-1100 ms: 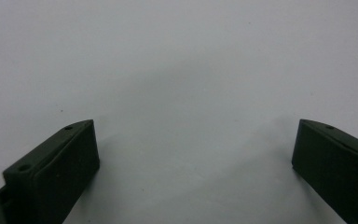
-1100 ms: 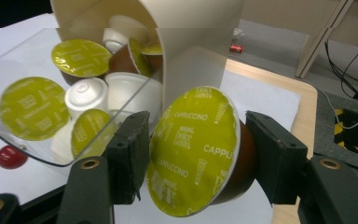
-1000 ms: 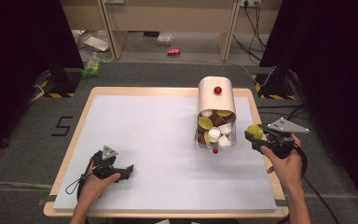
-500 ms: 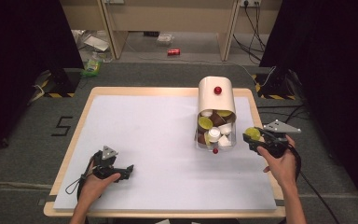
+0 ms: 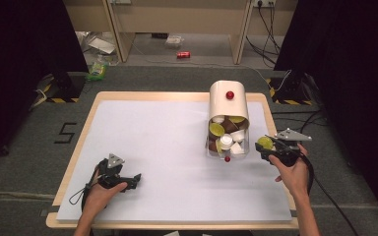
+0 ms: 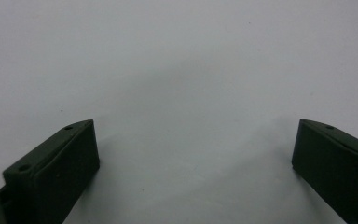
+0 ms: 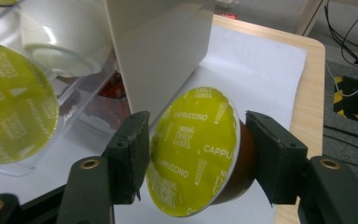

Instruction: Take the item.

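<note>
Lower and nearer the table edge than before, the right gripper [image 7: 193,154] clamps a yellow-lidded cappuccino capsule [image 7: 196,149] lid-to-base; light, thin-walled, best held gently. Just beyond: the capsule dispenser [image 7: 158,51]. Left gripper [image 5: 128,181] rests open, empty.

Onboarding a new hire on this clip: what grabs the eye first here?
First, the yellow-green cappuccino capsule clamped in the right gripper at the table's right edge, just right of the dispenser. Next, the cream capsule dispenser with its red knob, its clear tray full of green, white and brown capsules. The left gripper rests open on the white mat at the near left, nothing between its jaws.
</note>
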Motion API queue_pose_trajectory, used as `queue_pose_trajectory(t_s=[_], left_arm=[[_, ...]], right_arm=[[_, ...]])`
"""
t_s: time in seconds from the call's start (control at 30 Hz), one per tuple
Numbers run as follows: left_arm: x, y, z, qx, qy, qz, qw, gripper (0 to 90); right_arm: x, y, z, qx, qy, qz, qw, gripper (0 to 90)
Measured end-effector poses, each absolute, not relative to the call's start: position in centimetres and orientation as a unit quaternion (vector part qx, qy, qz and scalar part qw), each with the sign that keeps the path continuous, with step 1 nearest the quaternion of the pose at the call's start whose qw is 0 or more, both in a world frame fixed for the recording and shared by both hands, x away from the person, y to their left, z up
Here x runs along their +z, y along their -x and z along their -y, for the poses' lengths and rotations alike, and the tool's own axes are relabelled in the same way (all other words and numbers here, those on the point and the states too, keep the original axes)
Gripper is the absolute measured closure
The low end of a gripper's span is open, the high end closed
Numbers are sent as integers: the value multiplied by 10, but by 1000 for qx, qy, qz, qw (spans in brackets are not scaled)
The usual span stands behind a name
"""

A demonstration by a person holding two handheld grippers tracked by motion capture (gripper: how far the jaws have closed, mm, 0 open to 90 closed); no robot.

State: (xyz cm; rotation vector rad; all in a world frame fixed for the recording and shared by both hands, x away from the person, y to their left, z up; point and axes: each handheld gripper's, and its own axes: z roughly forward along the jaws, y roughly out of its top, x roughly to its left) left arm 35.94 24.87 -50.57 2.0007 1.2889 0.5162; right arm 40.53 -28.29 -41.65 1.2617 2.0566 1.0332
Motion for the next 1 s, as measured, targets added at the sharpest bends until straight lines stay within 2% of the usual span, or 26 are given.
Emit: queue_pose_trajectory(t_s=[1.0], left_arm=[[-506,-359,-249,199,-771,-497,346,0]], right_arm=[[-460,-430,272,336,-481,-777,229,423]])
